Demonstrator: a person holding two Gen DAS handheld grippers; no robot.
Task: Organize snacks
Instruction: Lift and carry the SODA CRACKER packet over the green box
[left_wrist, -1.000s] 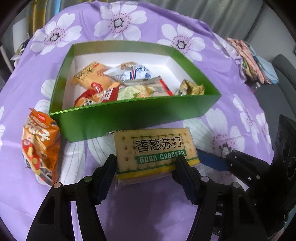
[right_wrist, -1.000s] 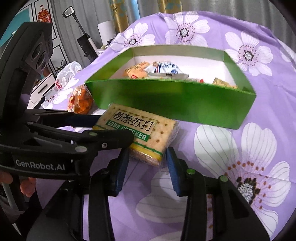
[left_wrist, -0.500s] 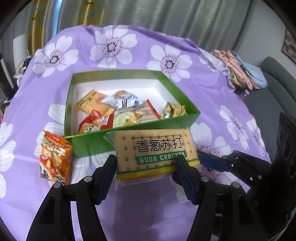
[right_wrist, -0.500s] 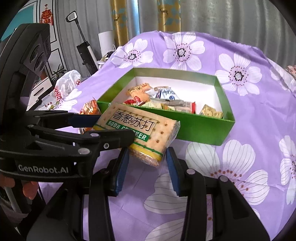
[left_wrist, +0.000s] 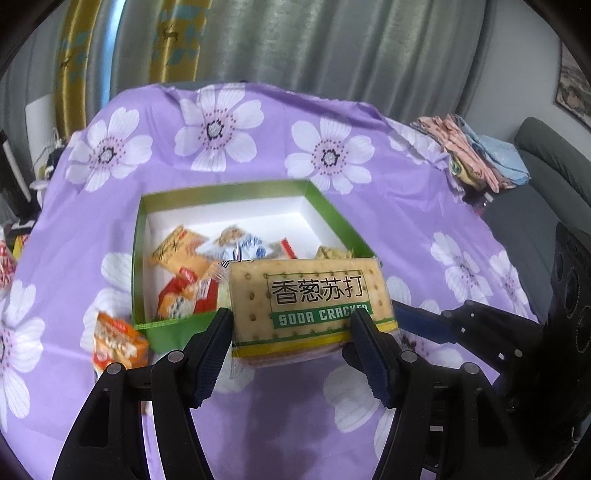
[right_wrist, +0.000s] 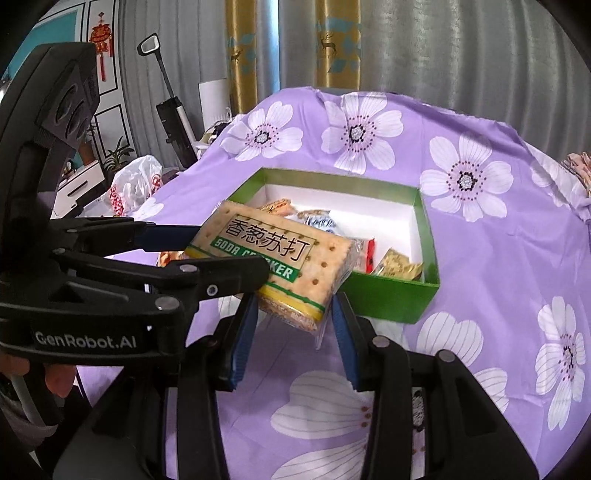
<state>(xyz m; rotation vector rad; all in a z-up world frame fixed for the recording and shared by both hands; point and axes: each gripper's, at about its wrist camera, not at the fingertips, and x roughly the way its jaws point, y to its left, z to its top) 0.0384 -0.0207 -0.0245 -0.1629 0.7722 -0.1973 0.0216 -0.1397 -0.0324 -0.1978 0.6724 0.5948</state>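
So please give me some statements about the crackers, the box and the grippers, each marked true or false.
1. The left gripper holds the cracker pack. True.
2. The pack lies on the cloth. False: it is lifted clear of the cloth.
3. The green box is empty. False: several snacks lie inside.
4. An orange snack bag lies outside the box. True.
5. The right gripper grips the pack. False: its jaws are open under it.

Both tools: black frames w/ silver screws, blue pads (right_wrist: 242, 339), "GenRobot.AI" marking.
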